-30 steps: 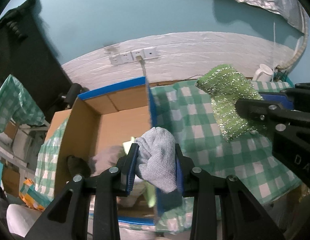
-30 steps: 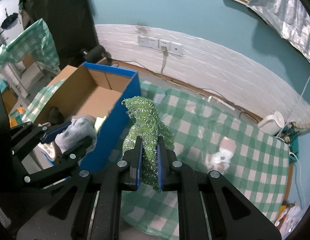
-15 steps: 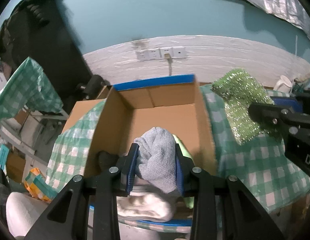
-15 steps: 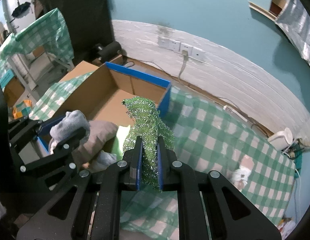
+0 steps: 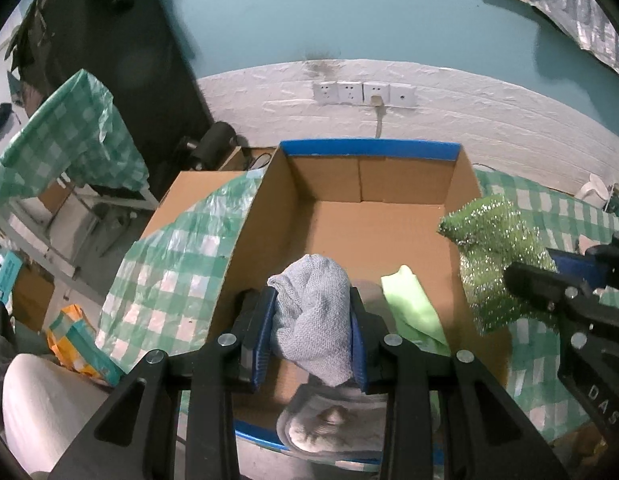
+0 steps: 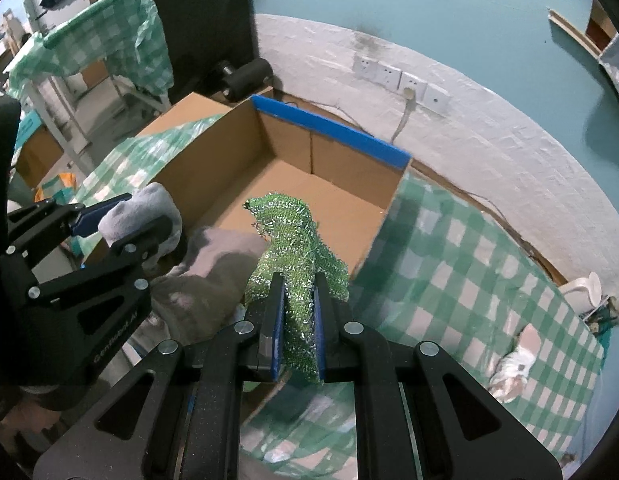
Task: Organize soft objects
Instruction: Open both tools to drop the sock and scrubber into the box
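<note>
The left gripper is squeezed tight on a gray cloth. Its two fingers point toward 12 o'clock. The right gripper is pinched on a sparkly green cloth, and its fingers also point toward 12 o'clock. From the left wrist, the right gripper sits at 3 o'clock.

Your left gripper's black frame hides the near end of the blue-edged cardboard box; the pale cushion beneath shows only partly. The small white bundle on the green checked cloth is too blurred to identify.
</note>
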Demonstrator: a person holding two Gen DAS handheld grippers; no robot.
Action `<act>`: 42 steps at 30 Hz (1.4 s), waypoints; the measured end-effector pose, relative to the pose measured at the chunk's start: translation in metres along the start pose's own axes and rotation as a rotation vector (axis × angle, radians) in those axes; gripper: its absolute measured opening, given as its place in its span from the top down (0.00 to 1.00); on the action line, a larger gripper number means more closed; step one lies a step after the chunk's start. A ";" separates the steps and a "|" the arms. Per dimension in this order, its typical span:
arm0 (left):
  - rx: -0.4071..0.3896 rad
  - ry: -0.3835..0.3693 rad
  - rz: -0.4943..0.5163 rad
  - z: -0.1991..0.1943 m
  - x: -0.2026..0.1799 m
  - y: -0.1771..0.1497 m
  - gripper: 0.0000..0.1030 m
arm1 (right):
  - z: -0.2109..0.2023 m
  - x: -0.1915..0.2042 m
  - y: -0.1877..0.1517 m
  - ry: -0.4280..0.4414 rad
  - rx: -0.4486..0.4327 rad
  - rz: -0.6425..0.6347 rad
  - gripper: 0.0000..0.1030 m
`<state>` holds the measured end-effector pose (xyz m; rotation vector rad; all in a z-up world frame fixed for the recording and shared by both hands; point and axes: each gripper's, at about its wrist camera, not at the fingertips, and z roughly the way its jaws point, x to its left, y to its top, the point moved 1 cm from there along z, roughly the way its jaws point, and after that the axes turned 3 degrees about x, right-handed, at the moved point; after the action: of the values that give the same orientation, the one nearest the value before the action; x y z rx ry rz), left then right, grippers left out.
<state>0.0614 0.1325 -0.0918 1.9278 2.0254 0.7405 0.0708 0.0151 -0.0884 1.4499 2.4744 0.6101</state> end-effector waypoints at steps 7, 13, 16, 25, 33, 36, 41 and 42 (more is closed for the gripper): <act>0.035 -0.011 -0.025 0.011 0.007 -0.003 0.65 | 0.013 0.008 0.001 0.028 0.010 -0.004 0.85; 0.041 0.010 -0.026 0.014 0.008 -0.002 0.38 | 0.017 0.005 0.003 0.004 0.005 0.010 0.51; 0.029 0.049 -0.009 0.014 0.007 -0.001 0.32 | 0.014 0.001 0.004 -0.006 -0.005 0.017 0.48; 0.018 0.037 0.017 0.010 -0.003 0.002 0.23 | 0.010 -0.020 -0.003 -0.044 -0.010 0.053 0.43; -0.001 0.015 0.022 0.001 -0.014 0.004 0.20 | -0.005 -0.042 -0.014 -0.056 -0.030 0.105 0.42; -0.001 0.010 0.026 -0.002 -0.019 0.005 0.20 | -0.011 -0.047 -0.019 -0.059 -0.037 0.116 0.42; -0.015 -0.005 0.052 -0.010 -0.035 0.006 0.20 | -0.021 -0.057 -0.030 -0.074 -0.043 0.129 0.42; -0.020 -0.007 0.059 -0.012 -0.039 0.007 0.20 | -0.022 -0.059 -0.032 -0.078 -0.044 0.131 0.41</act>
<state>0.0646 0.0924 -0.0845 1.9838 1.9576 0.7629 0.0665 -0.0556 -0.0852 1.5963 2.3070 0.6157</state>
